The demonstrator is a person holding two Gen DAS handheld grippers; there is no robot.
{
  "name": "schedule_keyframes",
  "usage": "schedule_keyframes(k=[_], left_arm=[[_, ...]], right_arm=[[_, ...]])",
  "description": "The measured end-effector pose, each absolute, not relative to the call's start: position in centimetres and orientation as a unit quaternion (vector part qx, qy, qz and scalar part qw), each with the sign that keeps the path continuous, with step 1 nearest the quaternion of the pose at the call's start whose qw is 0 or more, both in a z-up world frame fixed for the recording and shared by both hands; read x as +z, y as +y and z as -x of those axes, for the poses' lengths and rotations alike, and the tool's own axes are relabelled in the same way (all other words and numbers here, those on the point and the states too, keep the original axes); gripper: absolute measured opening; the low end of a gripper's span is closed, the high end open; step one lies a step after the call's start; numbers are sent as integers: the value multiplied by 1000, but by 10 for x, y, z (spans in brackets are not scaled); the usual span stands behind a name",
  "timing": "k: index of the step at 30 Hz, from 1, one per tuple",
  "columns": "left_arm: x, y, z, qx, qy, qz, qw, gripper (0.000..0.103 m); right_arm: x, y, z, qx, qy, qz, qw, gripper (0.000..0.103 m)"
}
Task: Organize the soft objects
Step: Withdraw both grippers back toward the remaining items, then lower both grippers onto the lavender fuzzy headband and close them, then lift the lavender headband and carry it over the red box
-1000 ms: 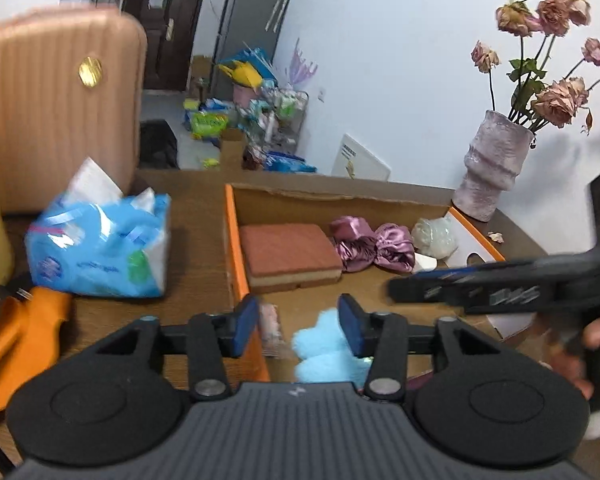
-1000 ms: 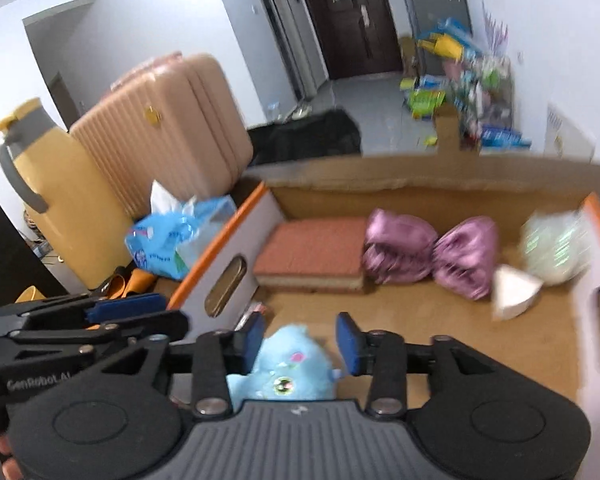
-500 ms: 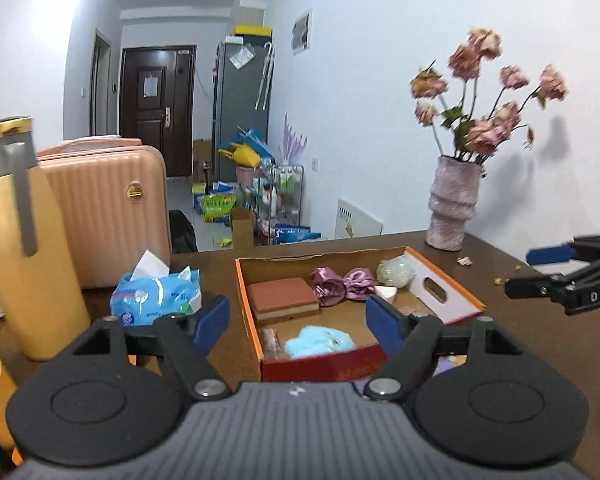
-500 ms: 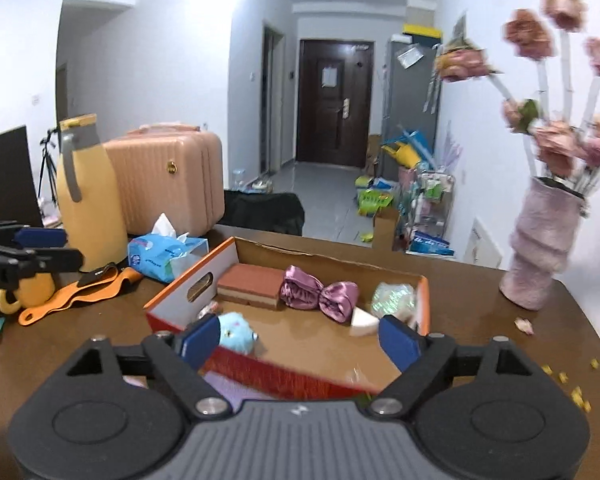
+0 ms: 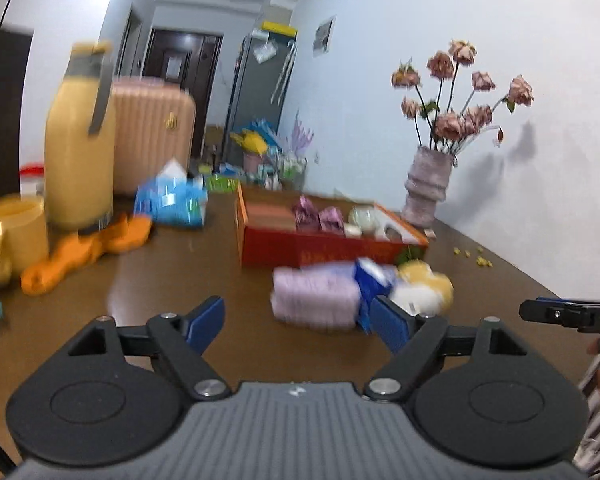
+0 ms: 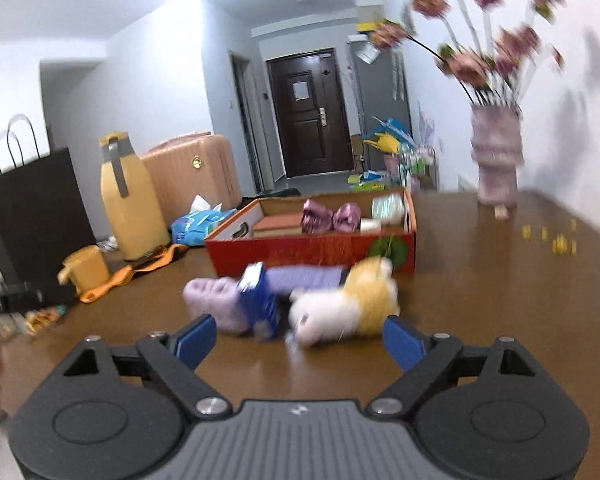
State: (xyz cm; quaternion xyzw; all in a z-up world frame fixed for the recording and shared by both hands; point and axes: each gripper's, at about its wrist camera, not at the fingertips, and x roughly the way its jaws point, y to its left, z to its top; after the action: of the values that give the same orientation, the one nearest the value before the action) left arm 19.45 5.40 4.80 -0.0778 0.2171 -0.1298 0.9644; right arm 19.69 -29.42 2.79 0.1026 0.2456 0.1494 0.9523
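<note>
A red cardboard box [image 5: 332,254] [image 6: 308,254] stands mid-table and holds a pink satin bow [image 6: 332,218], a brick-coloured sponge [image 6: 278,226] and a pale wrapped bundle [image 6: 386,206]. On the table in front of it lie a lilac knitted piece [image 5: 316,298] [image 6: 216,304], a small blue pack [image 5: 370,280] [image 6: 260,296] and a yellow-and-white plush [image 5: 420,288] [image 6: 348,304], all blurred. My left gripper [image 5: 298,322] hovers short of them, jaws opening, nothing between them. My right gripper [image 6: 300,340] is just short of the plush, jaws also opening and empty.
At the left stand a yellow thermos [image 5: 80,148], a yellow mug [image 5: 16,232], an orange strap [image 5: 88,252], a blue tissue pack [image 5: 172,200] and a pink suitcase [image 5: 152,136]. A black paper bag [image 6: 32,208] is far left. A vase [image 5: 428,188] of dried roses stands right.
Both grippers have drawn back out of the box and away from it while their jaws widened. The blue plush stayed in the box. The lilac piece, blue pack and yellow plush have come into view.
</note>
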Motion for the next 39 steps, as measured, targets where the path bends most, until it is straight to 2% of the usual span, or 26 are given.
schedule_keyframes(k=[3, 7, 11, 13, 17, 22, 25, 28, 30, 32, 35, 38, 39], left_arm=[[32, 57, -193, -143, 246, 92, 954, 82], [25, 57, -202, -140, 256, 108, 950, 82], [22, 52, -218, -137, 259, 109, 950, 82], [21, 52, -237, -142, 253, 109, 951, 82], [19, 53, -299, -149, 252, 126, 948, 78], [11, 54, -366, -134, 273, 149, 941, 76], [0, 55, -380, -141, 293, 159, 932, 67], [-10, 54, -384, -167, 309, 162, 922, 47], [-17, 51, -389, -174, 330, 163, 914, 19], [-19, 47, -386, -175, 332, 158, 913, 17], [-17, 44, -366, -176, 324, 155, 916, 15], [-20, 41, -328, -182, 332, 161, 911, 17], [-22, 41, -312, -185, 336, 158, 910, 21]], right_arm=[[12, -292, -186, 155, 264, -143, 941, 90], [7, -277, -187, 144, 267, -122, 945, 89], [4, -261, -198, 178, 273, -132, 936, 71], [0, -248, -210, 194, 279, -145, 929, 68], [-9, -211, -253, 223, 298, -165, 913, 54], [-11, -186, -300, 198, 269, -197, 922, 57], [-21, -179, -323, 184, 274, -224, 917, 61], [-31, -172, -335, 154, 283, -226, 919, 60], [-37, -170, -343, 140, 292, -234, 917, 60], [-42, -172, -348, 136, 301, -246, 911, 45], [-42, -178, -338, 146, 301, -237, 912, 32], [-39, -186, -310, 173, 309, -195, 914, 34], [-39, -188, -295, 188, 317, -175, 913, 37]])
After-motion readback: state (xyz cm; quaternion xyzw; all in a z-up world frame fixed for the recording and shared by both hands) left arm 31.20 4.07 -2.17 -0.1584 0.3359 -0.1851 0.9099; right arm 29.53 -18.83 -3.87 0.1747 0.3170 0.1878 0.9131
